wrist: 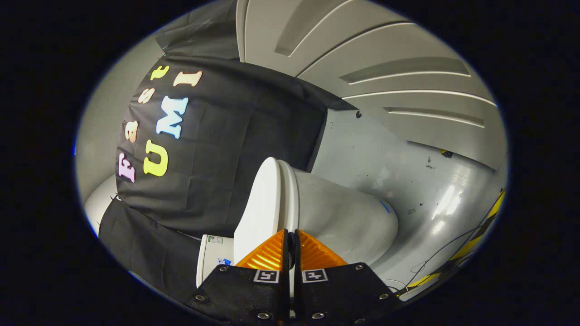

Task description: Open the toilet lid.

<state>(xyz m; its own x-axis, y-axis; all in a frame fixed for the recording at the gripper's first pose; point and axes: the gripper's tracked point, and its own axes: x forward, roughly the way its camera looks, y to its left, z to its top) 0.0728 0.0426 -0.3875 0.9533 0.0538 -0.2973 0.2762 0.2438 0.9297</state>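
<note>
Fingers [290, 244] were nearly closed, pinching the toilet lid [263, 203] edge, lid seemingly barely parted from the toilet [344, 217], lifting mostly left.

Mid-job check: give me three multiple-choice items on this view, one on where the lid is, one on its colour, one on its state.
1. Where is the toilet lid relative to the gripper?
A. Its rim is right at the fingertips
B. Far beyond them, across the floor
C. Behind the black cloth

2. What colour is the lid?
A. Black
B. White
C. Yellow

3. What state is the lid in?
A. Swung fully open
B. Taken off
C. Closed, flat against the seat

Answers:
1. A: the toilet lid's rim meets the tips of the gripper, whose fingers stand close together with a thin gap; whether they press on anything cannot be told.
2. B: the lid is plain white, like the bowl.
3. C: the lid lies flush on the seat, with only a thin seam between them.
</note>
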